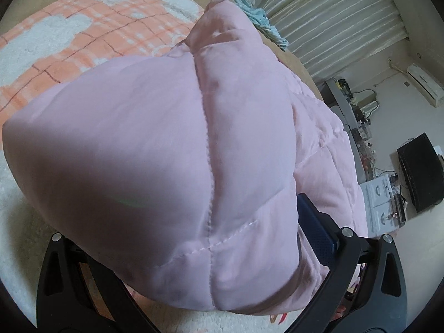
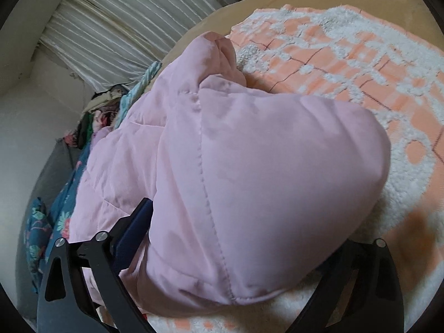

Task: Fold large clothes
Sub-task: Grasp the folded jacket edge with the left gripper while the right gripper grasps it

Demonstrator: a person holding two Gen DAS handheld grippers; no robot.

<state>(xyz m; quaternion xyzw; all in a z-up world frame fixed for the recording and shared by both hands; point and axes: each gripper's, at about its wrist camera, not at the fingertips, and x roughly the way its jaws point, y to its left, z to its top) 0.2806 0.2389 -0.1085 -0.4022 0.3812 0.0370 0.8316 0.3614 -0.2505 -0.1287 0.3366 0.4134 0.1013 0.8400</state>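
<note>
A puffy pink quilted jacket (image 1: 172, 144) lies bunched on the bed and fills both views. In the left wrist view, my left gripper (image 1: 194, 211) has its jaws spread wide around a stitched fold of the jacket. Its right blue pad (image 1: 316, 227) rests beside the fabric, and the other finger is hidden under it. My right gripper (image 2: 249, 219) straddles another padded fold of the jacket (image 2: 263, 172), jaws wide. Its left blue pad (image 2: 133, 230) lies against the cloth; the opposite finger is buried. Neither gripper visibly squeezes the padding.
An orange-and-white fleecy blanket (image 1: 69, 38) covers the bed under the jacket. Teal floral bedding (image 2: 58, 222) and piled clothes (image 2: 97, 111) lie along one side by pleated curtains (image 2: 119, 19). A desk with cables (image 1: 358, 127) and a black box (image 1: 419, 172) stand beyond the bed.
</note>
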